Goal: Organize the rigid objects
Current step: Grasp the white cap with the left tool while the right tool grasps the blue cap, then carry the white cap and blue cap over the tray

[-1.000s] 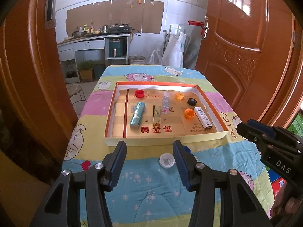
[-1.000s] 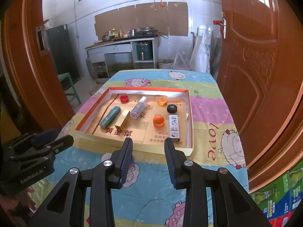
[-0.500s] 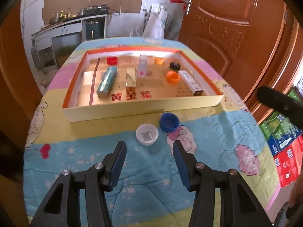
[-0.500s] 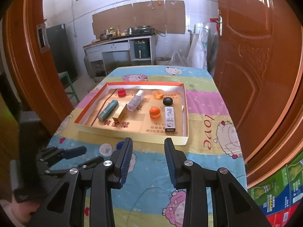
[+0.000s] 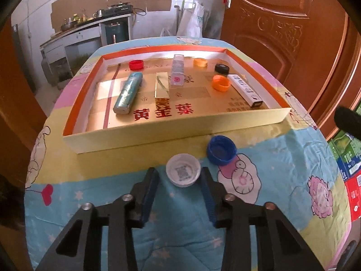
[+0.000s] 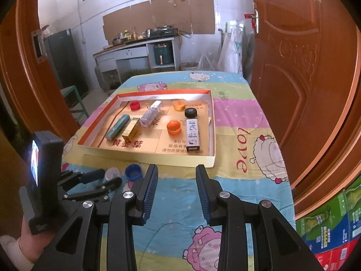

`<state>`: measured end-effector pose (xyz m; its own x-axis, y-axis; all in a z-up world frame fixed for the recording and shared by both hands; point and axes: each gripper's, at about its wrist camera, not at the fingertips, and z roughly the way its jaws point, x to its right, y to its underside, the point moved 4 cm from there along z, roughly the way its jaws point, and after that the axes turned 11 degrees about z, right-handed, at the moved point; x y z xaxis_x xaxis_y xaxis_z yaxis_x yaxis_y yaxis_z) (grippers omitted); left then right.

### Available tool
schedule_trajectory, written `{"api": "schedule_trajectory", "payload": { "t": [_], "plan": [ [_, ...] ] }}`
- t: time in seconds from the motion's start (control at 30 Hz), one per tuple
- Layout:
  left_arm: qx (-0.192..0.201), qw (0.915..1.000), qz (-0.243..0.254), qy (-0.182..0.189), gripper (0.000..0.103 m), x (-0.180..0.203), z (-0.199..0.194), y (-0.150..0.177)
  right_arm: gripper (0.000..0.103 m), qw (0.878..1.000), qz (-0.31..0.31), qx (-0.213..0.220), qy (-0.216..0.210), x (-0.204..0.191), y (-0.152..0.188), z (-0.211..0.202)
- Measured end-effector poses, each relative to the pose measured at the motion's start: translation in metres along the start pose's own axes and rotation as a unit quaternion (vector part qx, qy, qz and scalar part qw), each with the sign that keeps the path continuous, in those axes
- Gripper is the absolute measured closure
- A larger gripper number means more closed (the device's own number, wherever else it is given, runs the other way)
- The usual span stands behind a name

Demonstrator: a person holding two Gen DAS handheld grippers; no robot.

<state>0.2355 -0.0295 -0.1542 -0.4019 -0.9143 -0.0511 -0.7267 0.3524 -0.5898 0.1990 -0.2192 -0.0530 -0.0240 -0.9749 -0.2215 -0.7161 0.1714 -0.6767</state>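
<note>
A white cap lies open side up on the tablecloth in front of the shallow box. My left gripper is open, low over the cloth, with one finger on each side of the white cap; it also shows in the right wrist view. A blue cap lies just right of the white one, also in the right wrist view. The box holds a teal tube, a gold box, a clear bottle, a white carton and several caps. My right gripper is open and empty above the cloth.
The table has a patterned cloth and stands between two wooden doors. Coloured cartons sit on the floor at the right. A kitchen counter is far behind.
My left gripper has moved forward and down so its fingers now flank the white cap. The right gripper has stayed about where it was.
</note>
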Motion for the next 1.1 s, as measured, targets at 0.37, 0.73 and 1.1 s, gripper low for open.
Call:
{"api": "schedule_trajectory", "payload": {
  "t": [0.37,0.73,1.1],
  "plan": [
    [0.021,0.9996,-0.018,-0.002,0.072,-0.013,-0.015,0.002,0.067,0.997,-0.001,-0.063,-0.05,-0.02,0.027,0.044],
    [0.038,0.9979,-0.049,-0.017,0.072,-0.047,-0.045,0.015,0.046,0.992,-0.031,-0.103,-0.062,-0.064,0.035,0.101],
    [0.039,0.9971,-0.066,-0.008,0.072,-0.062,-0.043,0.02,0.072,0.993,-0.083,-0.082,-0.021,-0.079,0.037,0.119]
  ]
}}
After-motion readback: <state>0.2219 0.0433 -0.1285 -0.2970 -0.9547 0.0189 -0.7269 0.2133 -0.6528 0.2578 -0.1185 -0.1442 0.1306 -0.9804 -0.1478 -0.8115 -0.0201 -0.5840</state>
